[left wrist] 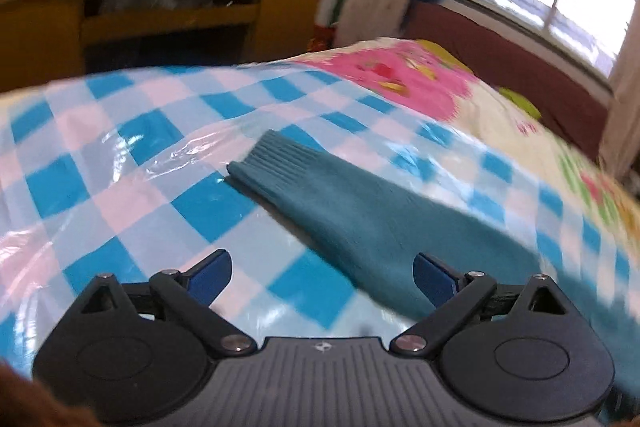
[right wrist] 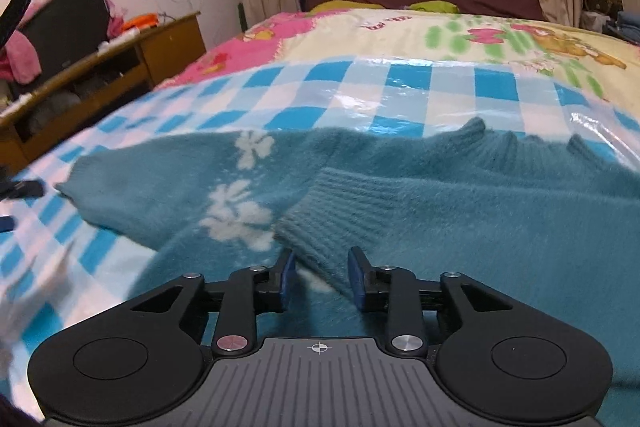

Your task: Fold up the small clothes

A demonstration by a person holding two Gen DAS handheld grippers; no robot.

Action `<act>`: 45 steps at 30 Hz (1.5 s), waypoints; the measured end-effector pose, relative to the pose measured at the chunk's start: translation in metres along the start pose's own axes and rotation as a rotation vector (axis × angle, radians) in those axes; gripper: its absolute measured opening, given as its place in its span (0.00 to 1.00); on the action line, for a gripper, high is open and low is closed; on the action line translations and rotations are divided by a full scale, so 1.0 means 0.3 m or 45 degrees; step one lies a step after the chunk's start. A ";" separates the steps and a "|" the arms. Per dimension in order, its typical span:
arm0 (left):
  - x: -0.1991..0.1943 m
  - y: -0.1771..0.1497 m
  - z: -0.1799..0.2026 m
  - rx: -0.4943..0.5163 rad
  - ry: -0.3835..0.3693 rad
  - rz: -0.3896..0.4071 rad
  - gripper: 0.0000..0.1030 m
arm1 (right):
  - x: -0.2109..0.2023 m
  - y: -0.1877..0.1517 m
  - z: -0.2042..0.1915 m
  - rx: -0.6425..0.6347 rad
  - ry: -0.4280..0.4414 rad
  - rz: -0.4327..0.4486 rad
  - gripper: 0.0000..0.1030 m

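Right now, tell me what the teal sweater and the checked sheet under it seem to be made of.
Teal sweater: looks like fuzzy knit yarn, matte, with ribbed cuffs and a soft halo of fibres; the fibre type is unclear.
Checked sheet: probably thin plastic film, glossy, given its bright glare and crinkly creases.

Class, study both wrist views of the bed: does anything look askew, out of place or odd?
Yes. The teal sweater lies unevenly on the checked plastic sheet: one ribbed cuff is folded in over its body, while the other sleeve stretches out flat. The hem at the far edge is wavy. Nothing looks spilled or damaged.
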State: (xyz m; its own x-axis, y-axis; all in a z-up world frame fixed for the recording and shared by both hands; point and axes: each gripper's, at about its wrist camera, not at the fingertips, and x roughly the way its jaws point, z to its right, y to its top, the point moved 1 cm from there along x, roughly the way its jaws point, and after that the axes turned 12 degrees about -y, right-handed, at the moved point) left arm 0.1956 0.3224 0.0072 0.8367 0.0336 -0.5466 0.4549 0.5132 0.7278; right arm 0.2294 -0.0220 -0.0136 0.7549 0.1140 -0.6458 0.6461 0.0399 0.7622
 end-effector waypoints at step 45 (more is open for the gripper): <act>-0.039 -0.440 0.884 0.585 -0.817 -0.423 0.42 | -0.300 -0.133 0.620 0.676 -0.159 -0.020 0.36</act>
State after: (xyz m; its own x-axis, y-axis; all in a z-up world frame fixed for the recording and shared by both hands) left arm 0.2066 0.0268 0.0275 0.5859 -0.6201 -0.5217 0.6693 0.0073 0.7430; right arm 0.1566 -0.2184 0.0061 0.7312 -0.0029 -0.6821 0.6011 -0.4698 0.6465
